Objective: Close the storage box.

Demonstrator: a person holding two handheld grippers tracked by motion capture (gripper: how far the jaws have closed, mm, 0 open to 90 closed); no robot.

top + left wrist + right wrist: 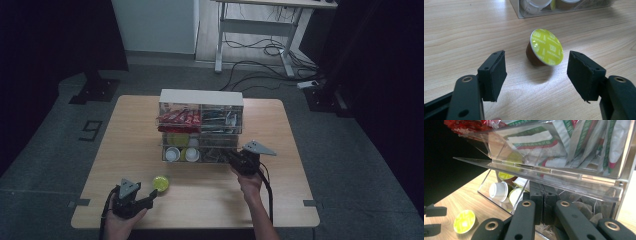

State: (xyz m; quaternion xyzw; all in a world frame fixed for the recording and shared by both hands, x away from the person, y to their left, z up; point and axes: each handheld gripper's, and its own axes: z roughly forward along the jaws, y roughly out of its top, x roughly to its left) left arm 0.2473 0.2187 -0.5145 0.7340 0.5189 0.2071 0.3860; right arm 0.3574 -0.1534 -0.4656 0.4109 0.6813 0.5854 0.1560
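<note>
Right, the left gripper (150, 196) sits low at the near left corner of the wooden table (280, 200), its jaws spread apart, and just ahead of them lies the coffee capsule (160, 183) with its yellow-green foil lid. In the left gripper view that capsule (544, 47) is tipped on its side, brown body on the wood, lid facing the camera, and it sits beyond the gap between the two black pads (496, 75), touching neither of them. Nothing is pinched there. Over on the other side, the right gripper (231, 156) is up against the lower front of the clear acrylic organiser (200, 97) in the middle of the table. In the right gripper view its pads (536, 202) are pressed tight together at the front edge of the organiser's bottom drawer (499, 203), right by the wall of the drawer; whether they pinch that wall I cannot tell. White and yellow-green capsules (499, 191) lie in the drawer's left compartment, sachets fill the tier above, red packets (177, 118) top left, and the loose capsule (464, 221) shows down on the wood, well apart from this gripper
</note>
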